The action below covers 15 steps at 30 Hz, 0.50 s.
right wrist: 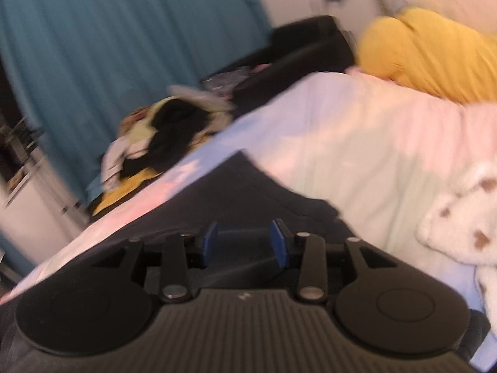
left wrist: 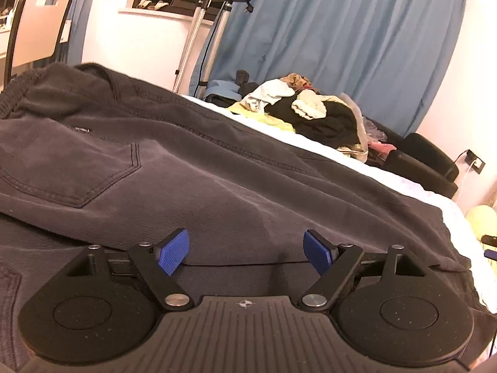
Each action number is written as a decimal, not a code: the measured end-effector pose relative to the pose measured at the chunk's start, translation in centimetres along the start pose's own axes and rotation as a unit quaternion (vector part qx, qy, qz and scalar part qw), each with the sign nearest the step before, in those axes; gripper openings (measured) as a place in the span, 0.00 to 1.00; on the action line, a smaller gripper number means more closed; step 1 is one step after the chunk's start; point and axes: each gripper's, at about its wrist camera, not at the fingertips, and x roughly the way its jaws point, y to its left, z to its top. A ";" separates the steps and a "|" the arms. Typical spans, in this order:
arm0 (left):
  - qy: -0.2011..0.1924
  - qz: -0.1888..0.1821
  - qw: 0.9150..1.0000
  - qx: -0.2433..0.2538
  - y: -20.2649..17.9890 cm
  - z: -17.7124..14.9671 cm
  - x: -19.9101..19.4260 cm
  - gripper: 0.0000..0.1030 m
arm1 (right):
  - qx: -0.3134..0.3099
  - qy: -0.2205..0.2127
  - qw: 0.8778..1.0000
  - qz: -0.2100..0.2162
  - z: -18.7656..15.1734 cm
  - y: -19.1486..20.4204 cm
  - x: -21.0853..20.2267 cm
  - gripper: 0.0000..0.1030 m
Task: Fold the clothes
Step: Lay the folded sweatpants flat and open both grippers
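Dark grey trousers point(left wrist: 192, 168) lie spread on the white bed point(left wrist: 341, 158), back pocket and waistband at the left. My left gripper point(left wrist: 247, 253) is open, its blue pads point(left wrist: 174, 250) wide apart just above the cloth, holding nothing. In the blurred right wrist view, my right gripper point(right wrist: 243, 242) is open with its blue pads point(right wrist: 278, 242) a smaller gap apart, over the dark trouser end point(right wrist: 248, 186) on the bed point(right wrist: 357, 143). I cannot see cloth pinched between its pads.
A heap of unfolded clothes point(left wrist: 313, 112) lies at the bed's far edge, also in the right wrist view point(right wrist: 167, 133). A black sofa point(left wrist: 422, 161) and blue curtain point(left wrist: 341, 37) stand behind. A yellow pillow point(right wrist: 435, 52) and a spotted white blanket point(right wrist: 466, 217) lie at right.
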 end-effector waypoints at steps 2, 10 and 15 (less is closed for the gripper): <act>-0.009 0.001 1.000 0.004 -0.2 -0.1 -0.9 0.83 | -0.020 0.008 0.999 0.027 -0.3 1.5 -1.5 0.40; -0.020 0.007 1.000 0.021 -1.0 -0.7 -3.0 0.84 | -0.099 0.016 0.984 0.148 -1.9 7.4 -7.1 0.51; -0.026 0.010 0.999 0.031 -1.4 -0.9 -3.6 0.84 | -0.139 0.043 0.968 0.203 -3.5 9.7 -8.5 0.59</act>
